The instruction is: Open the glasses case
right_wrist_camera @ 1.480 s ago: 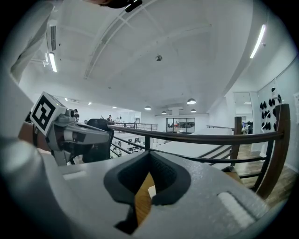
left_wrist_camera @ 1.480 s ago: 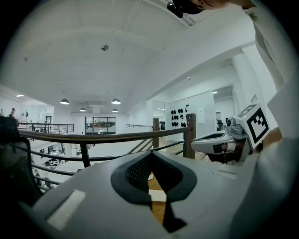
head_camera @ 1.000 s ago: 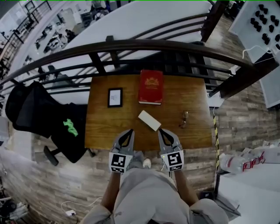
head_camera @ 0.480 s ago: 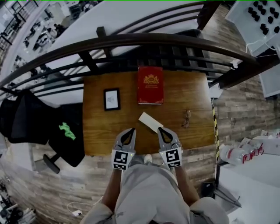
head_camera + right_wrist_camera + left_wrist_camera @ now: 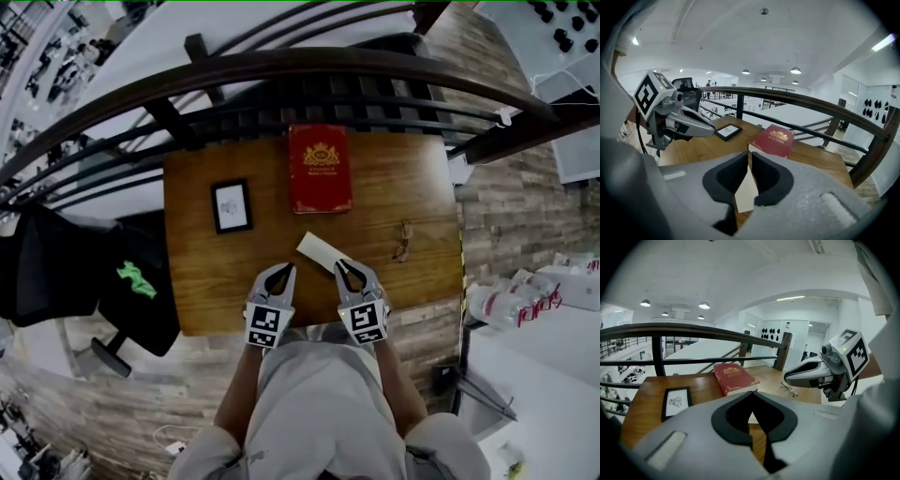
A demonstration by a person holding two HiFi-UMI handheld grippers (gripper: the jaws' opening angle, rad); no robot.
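Observation:
A white glasses case lies slanted on the wooden table, just ahead of both grippers. My left gripper hovers to its near left, shut, tips meeting with nothing between them. My right gripper is at the case's near right end; whether it touches I cannot tell. Its jaws have just been opening: a narrow slit shows between the tips, nothing in it. The case shows beyond each pair of jaws. Each gripper shows in the other's view: right, left.
A red book lies at the table's far side and a black picture frame to its left. A pair of glasses lies right of the case. A dark railing runs behind the table. A black chair stands on the left.
Both grippers have moved forward over the table's front edge and lower, closer to the white case. The right jaws have parted a little.

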